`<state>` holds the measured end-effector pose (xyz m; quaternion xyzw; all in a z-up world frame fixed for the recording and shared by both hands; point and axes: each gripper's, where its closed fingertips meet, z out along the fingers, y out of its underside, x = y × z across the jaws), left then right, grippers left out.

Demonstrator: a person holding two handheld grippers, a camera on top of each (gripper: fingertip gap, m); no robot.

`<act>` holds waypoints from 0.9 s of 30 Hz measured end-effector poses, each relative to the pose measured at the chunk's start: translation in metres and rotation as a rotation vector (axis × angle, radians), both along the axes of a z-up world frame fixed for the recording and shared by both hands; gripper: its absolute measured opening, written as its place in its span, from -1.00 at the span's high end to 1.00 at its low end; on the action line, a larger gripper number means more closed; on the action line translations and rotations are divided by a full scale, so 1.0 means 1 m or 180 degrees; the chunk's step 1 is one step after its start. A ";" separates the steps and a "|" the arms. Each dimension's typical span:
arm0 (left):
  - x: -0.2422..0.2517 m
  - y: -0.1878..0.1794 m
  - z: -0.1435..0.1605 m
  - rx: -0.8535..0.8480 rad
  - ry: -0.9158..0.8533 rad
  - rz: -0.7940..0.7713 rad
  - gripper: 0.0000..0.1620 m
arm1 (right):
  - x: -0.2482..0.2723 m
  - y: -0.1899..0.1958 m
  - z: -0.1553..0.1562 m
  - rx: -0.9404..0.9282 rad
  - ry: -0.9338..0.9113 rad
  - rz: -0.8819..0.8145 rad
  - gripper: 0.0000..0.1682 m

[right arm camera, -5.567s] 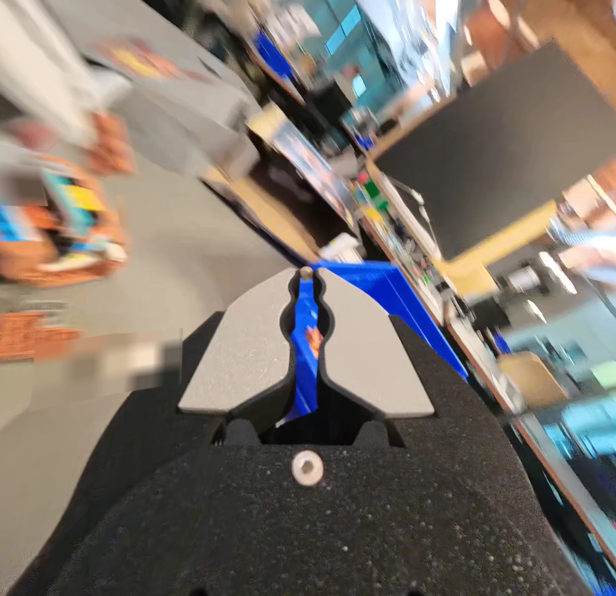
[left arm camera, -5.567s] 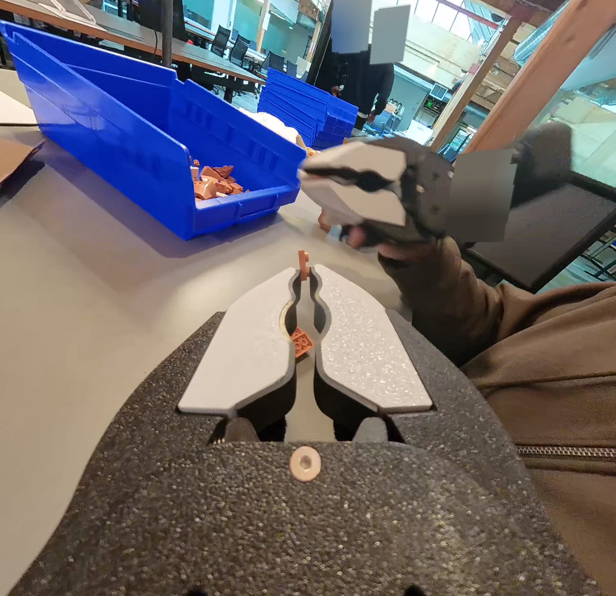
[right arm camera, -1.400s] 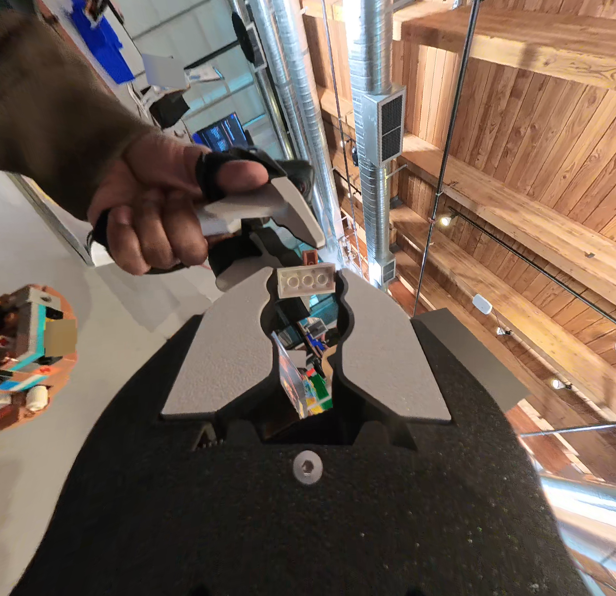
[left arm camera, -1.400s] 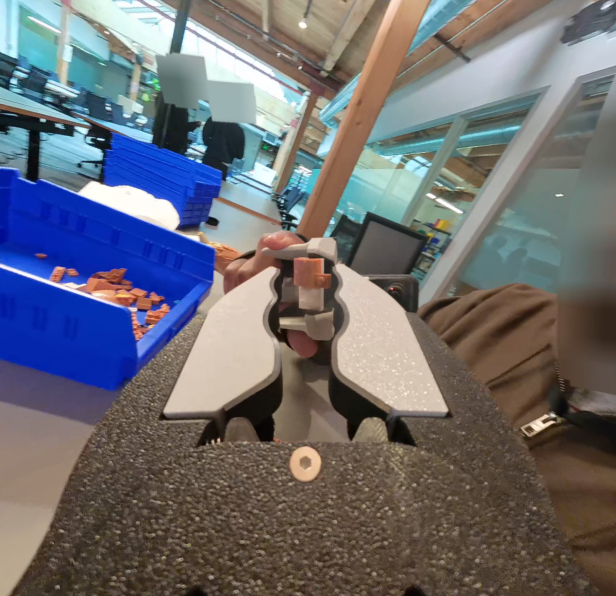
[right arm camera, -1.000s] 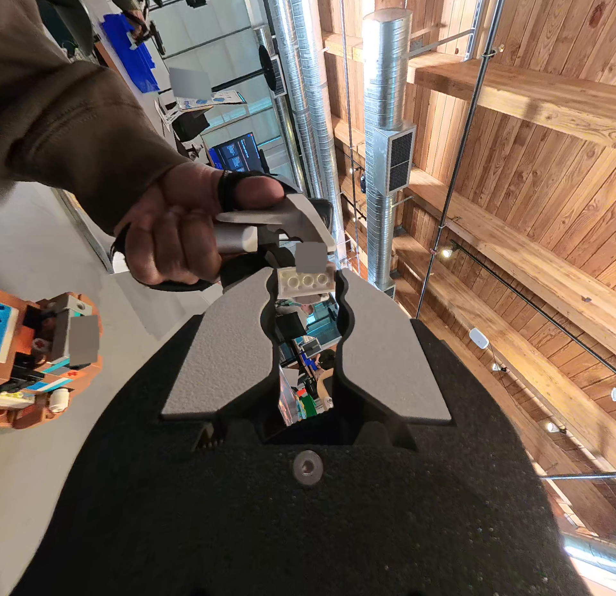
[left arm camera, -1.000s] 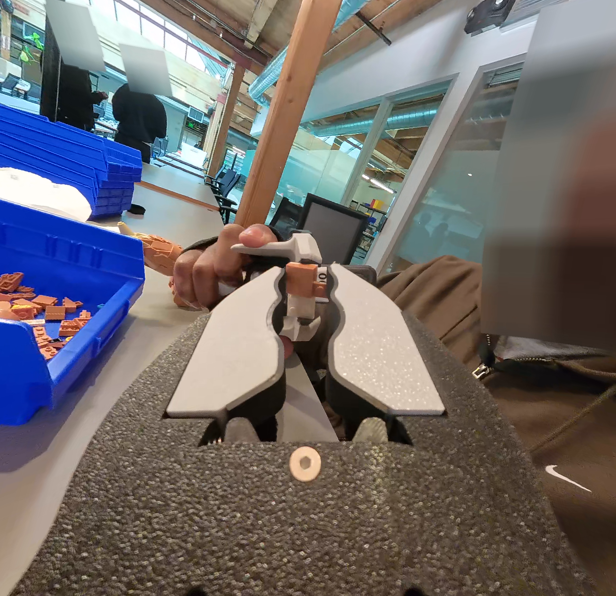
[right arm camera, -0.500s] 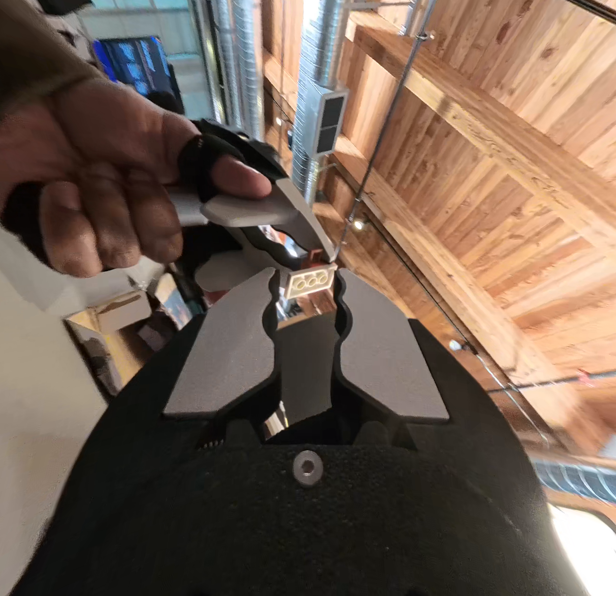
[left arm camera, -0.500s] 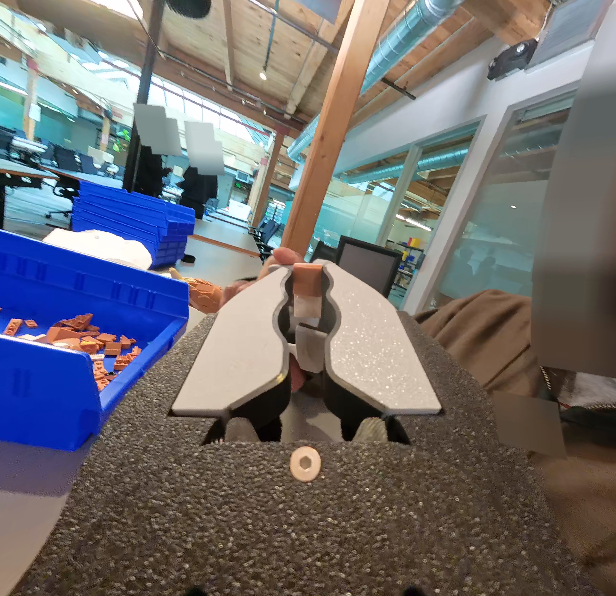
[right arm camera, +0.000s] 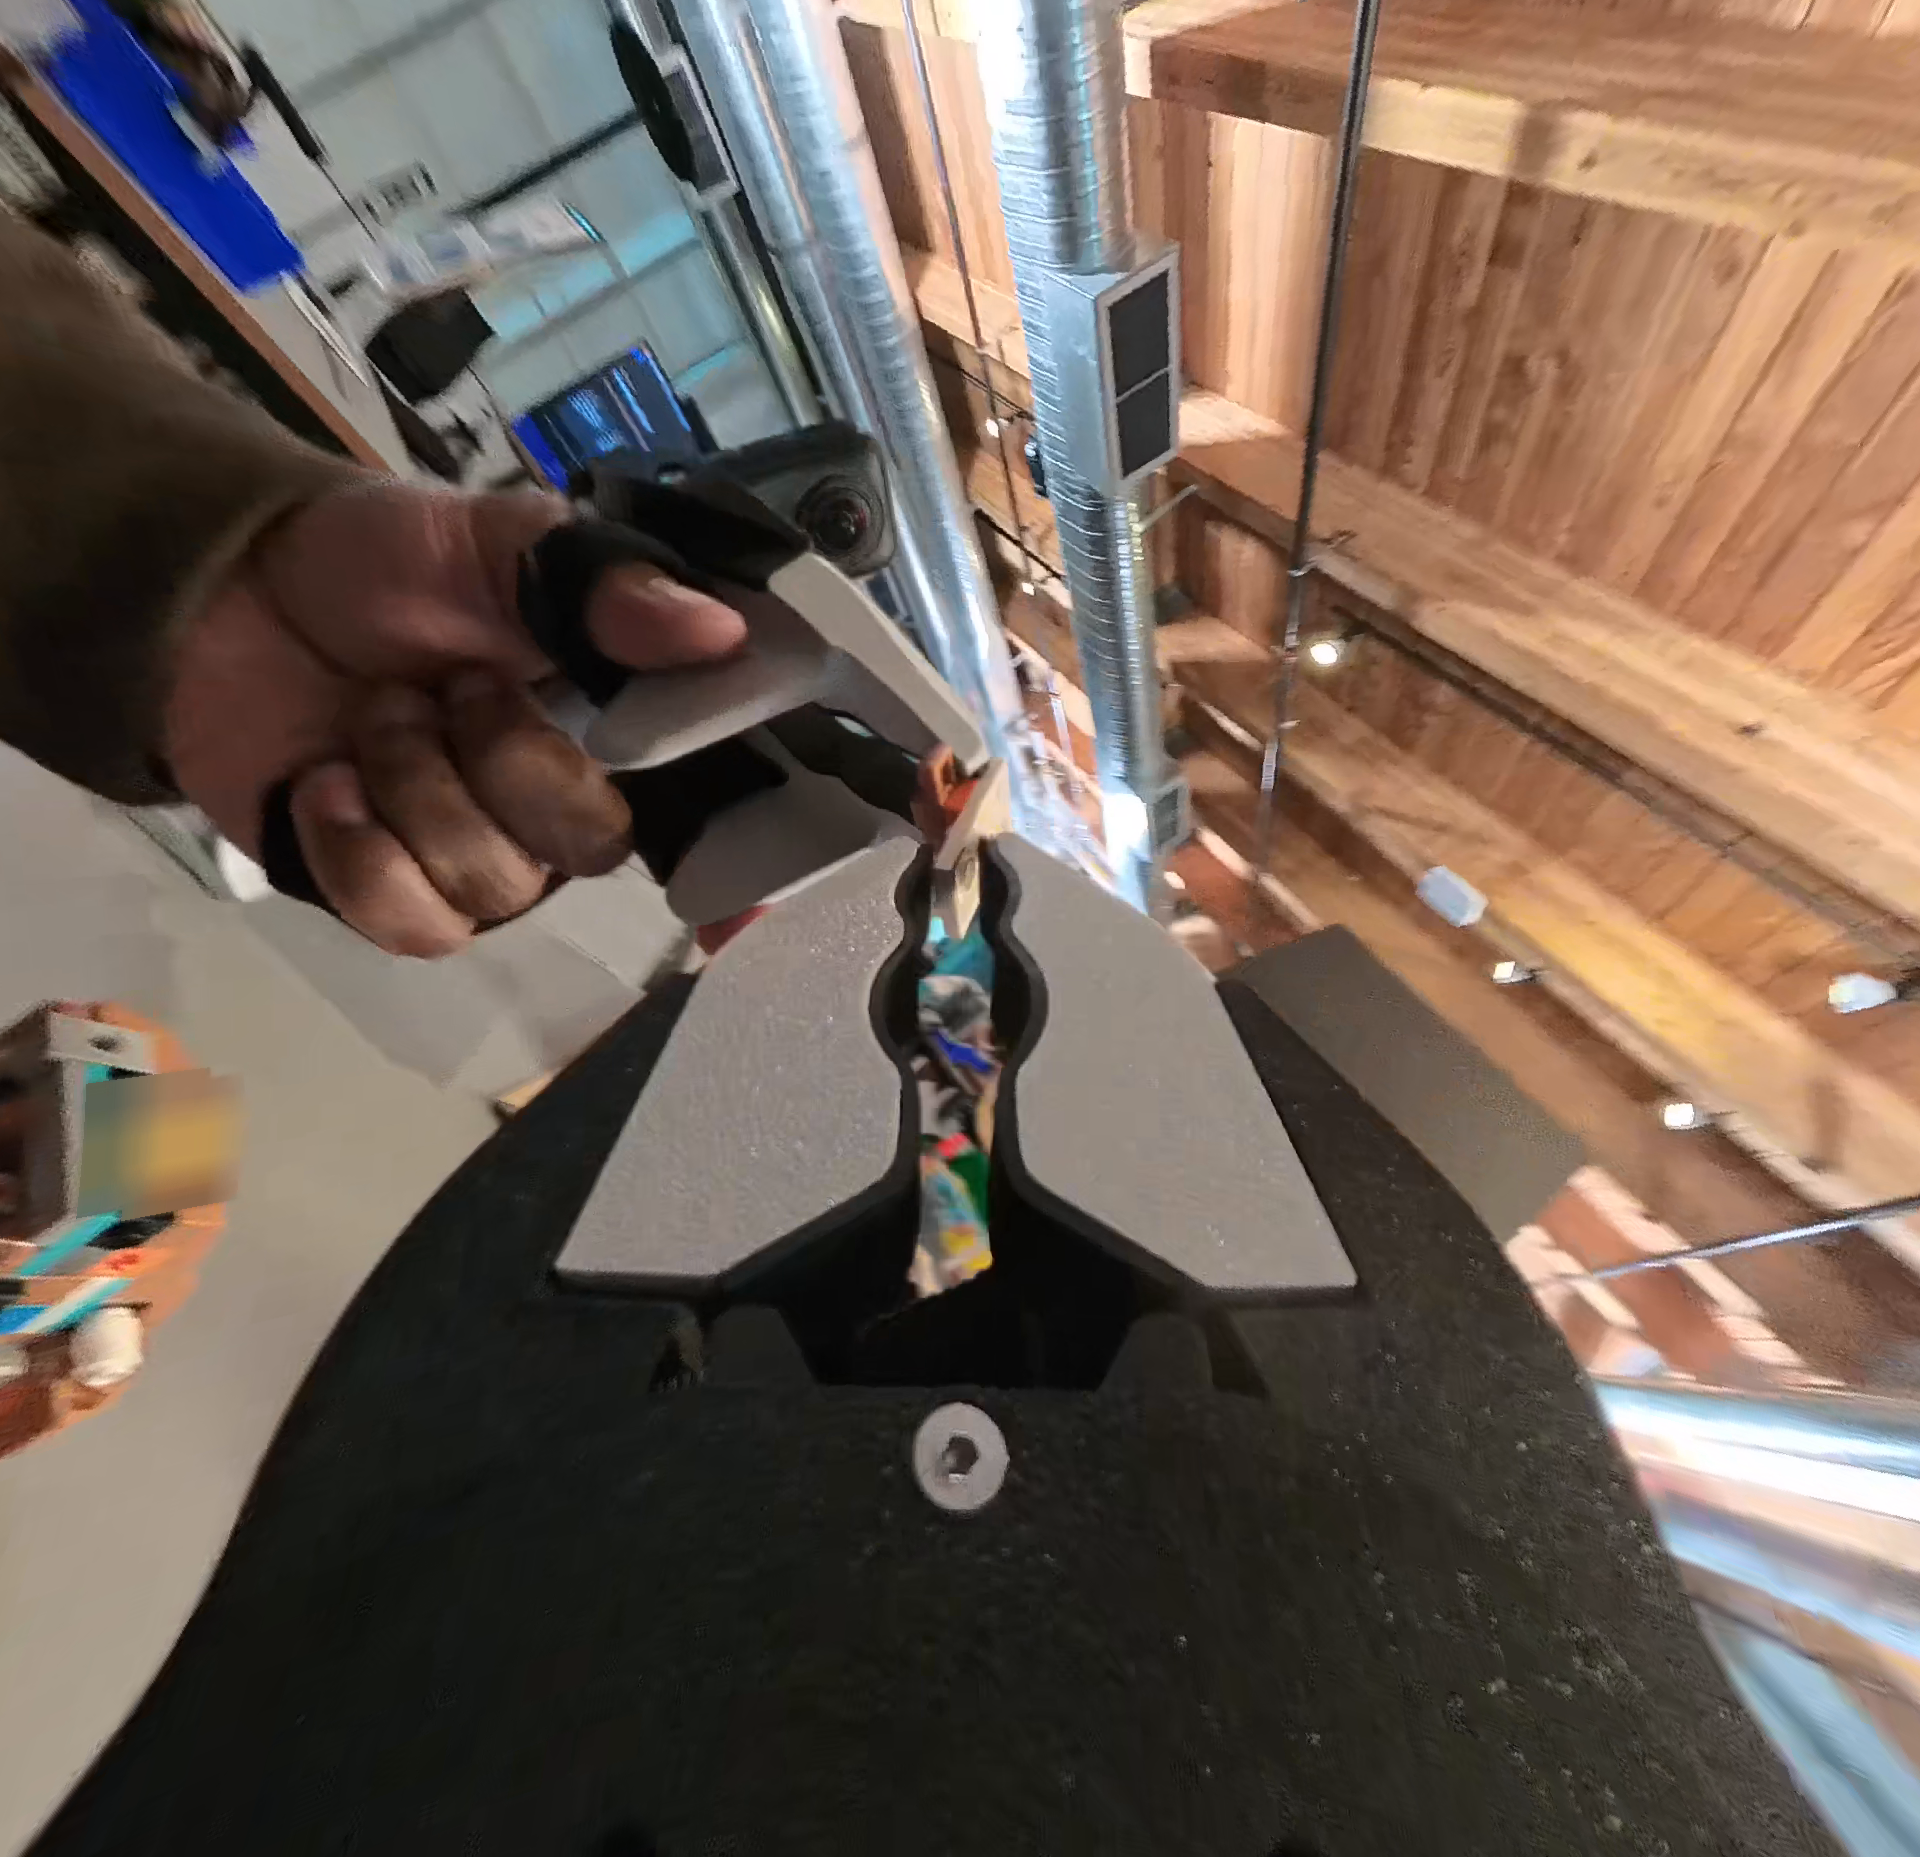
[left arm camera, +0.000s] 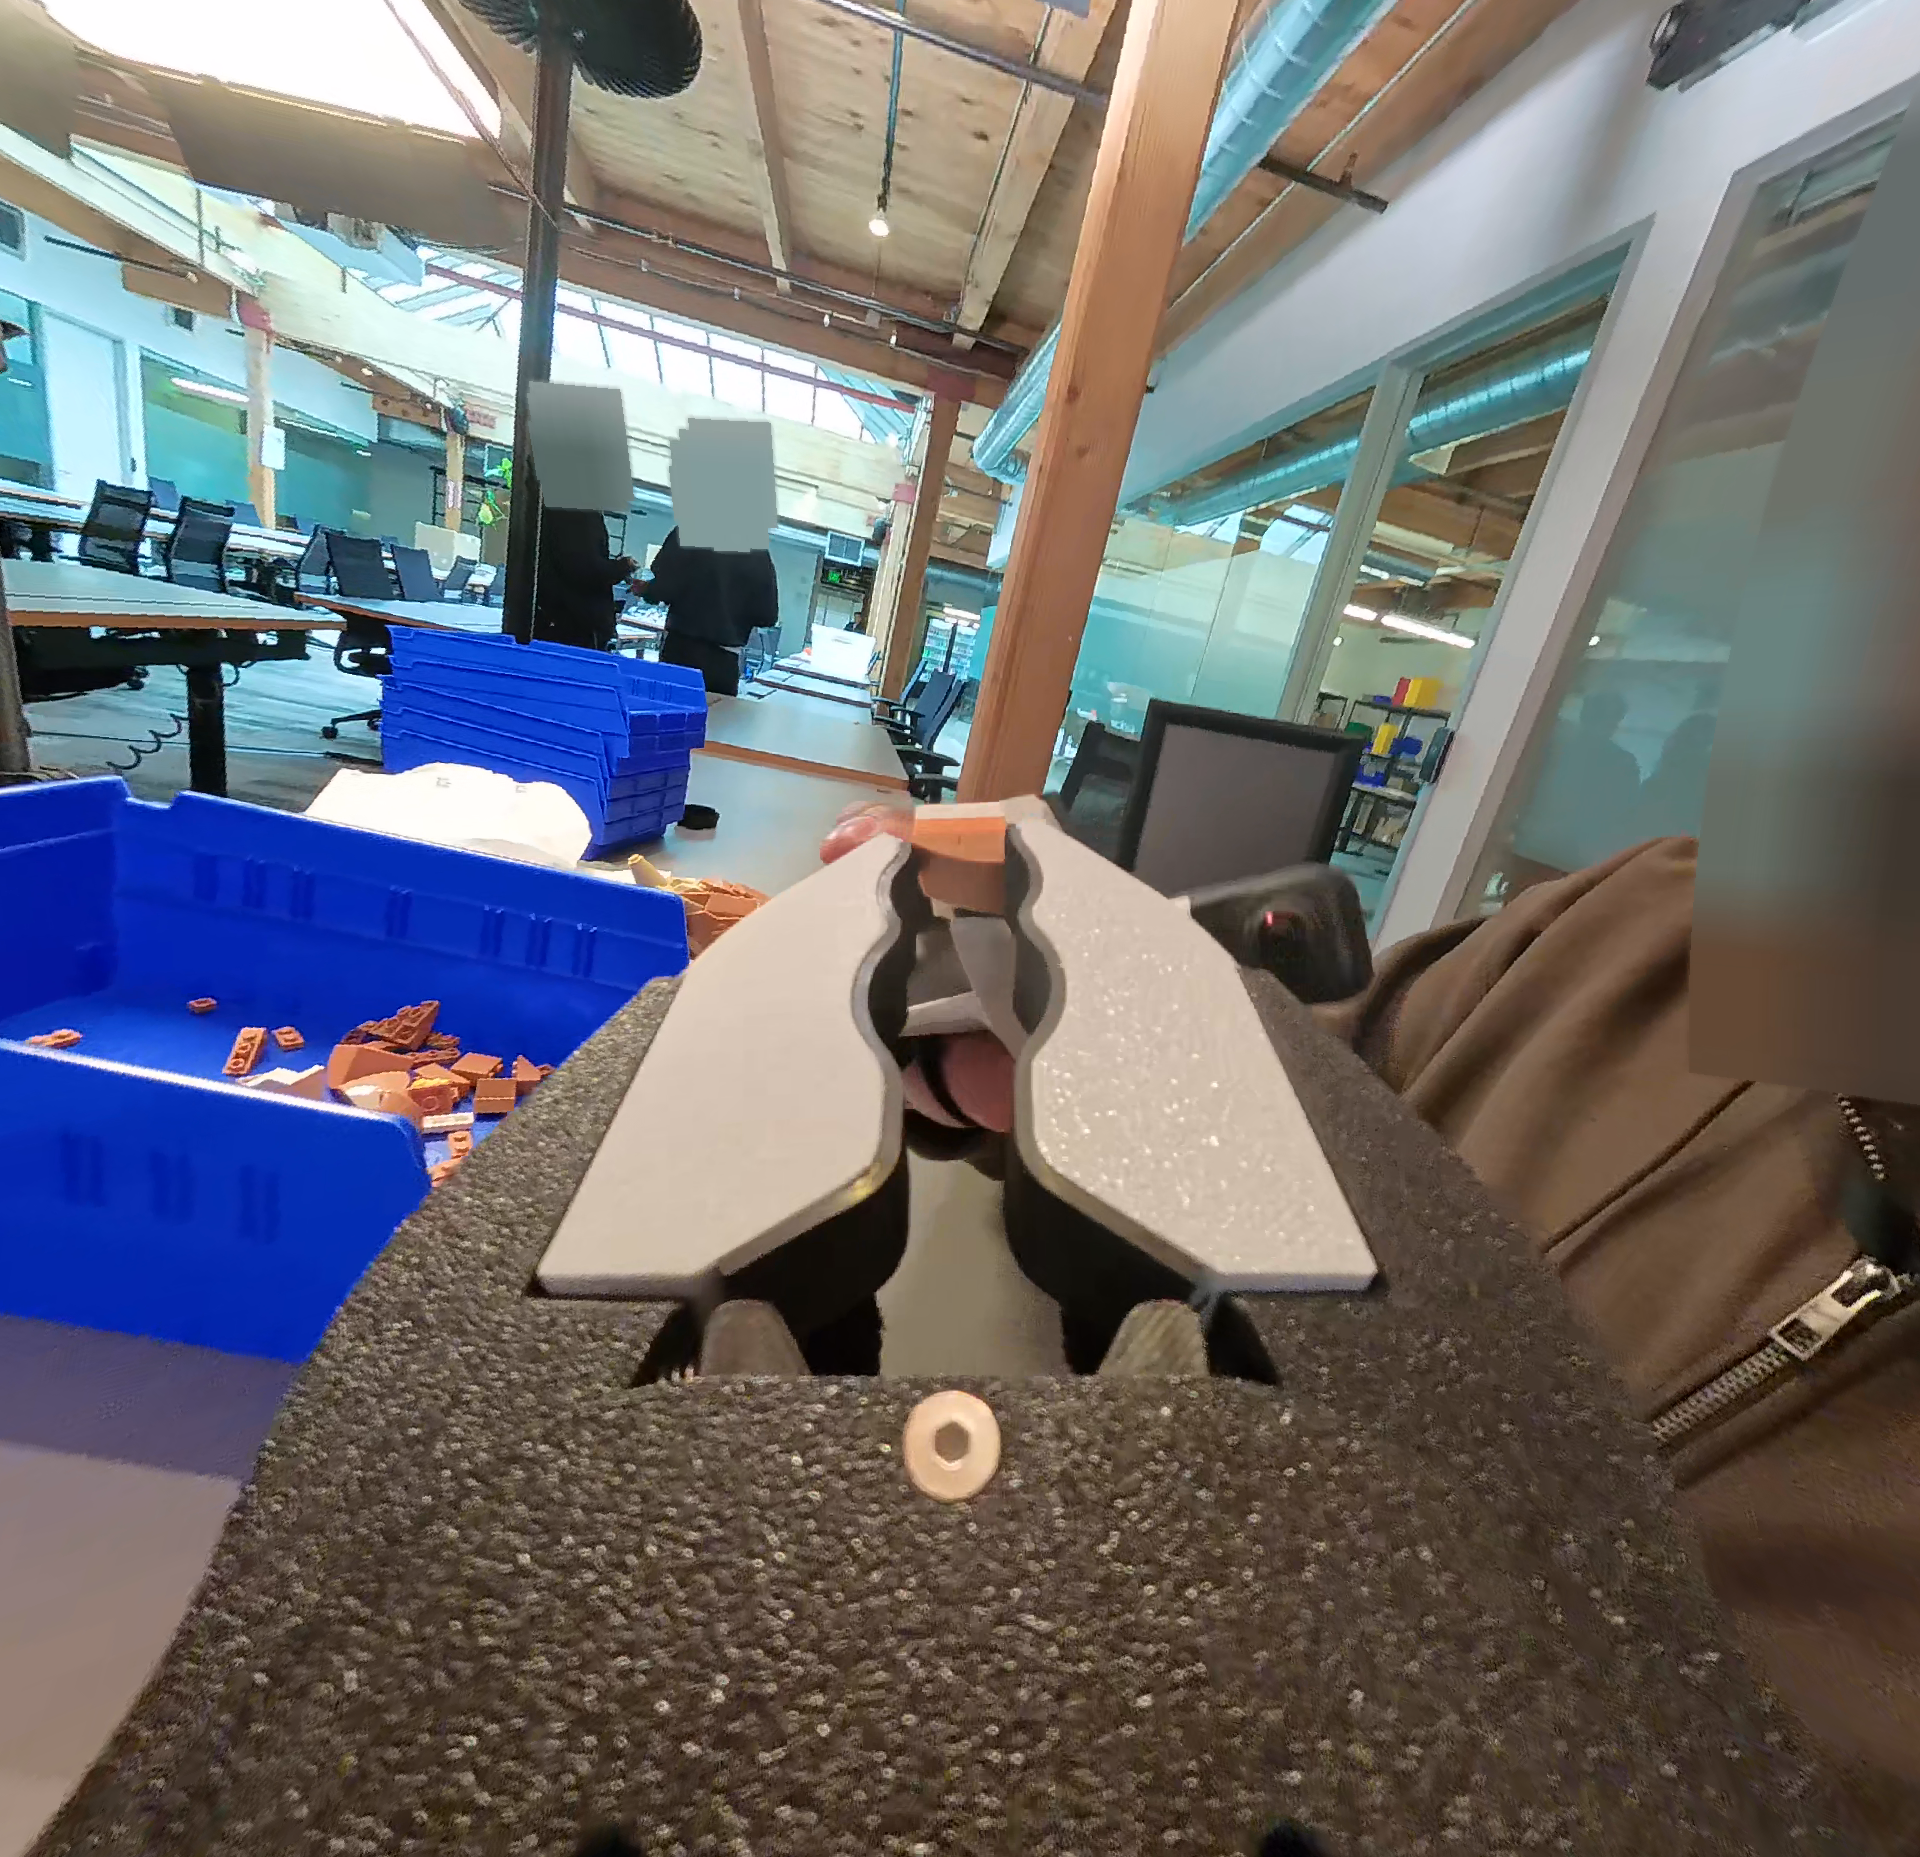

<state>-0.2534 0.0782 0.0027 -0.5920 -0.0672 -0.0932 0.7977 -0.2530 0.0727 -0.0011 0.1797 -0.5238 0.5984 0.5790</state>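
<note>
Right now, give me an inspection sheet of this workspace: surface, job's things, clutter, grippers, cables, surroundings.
Surface: grey tabletop, bare at near left.
Job's things: small orange-brown plastic brick; white plastic brick meets it edge-on.
Clutter: open blue plastic bin with loose orange-brown pieces; stack of empty blue bins; multicoloured brick model on the table.
Grippers: left gripper, jaws shut on the orange-brown brick; right gripper, jaws shut on the white brick.
Cables: nothing seen.
Surroundings: wooden post, timber ceiling, metal ducts, two people standing far off.
</note>
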 end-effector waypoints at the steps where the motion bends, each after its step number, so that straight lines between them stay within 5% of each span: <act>1: 0.000 0.000 -0.001 -0.0029 0.0036 0.0012 0.81 | 0.000 0.001 0.000 -0.0017 -0.0132 0.0116 0.92; 14: 0.003 0.000 -0.009 -0.0611 0.0725 0.0393 0.81 | 0.000 0.004 -0.005 0.0076 -0.1227 0.0979 0.92; 17: 0.000 0.001 -0.013 -0.0778 0.0894 0.0558 0.80 | -0.004 0.006 -0.010 0.0315 -0.0896 0.0624 0.92; 23: -0.014 0.001 -0.022 -0.0916 0.0688 0.0732 0.80 | -0.024 0.006 -0.018 0.0794 0.0820 -0.0997 0.92; 27: -0.017 -0.001 -0.020 -0.0880 0.0656 0.0782 0.81 | -0.032 0.004 -0.015 0.0719 0.0851 -0.1385 0.88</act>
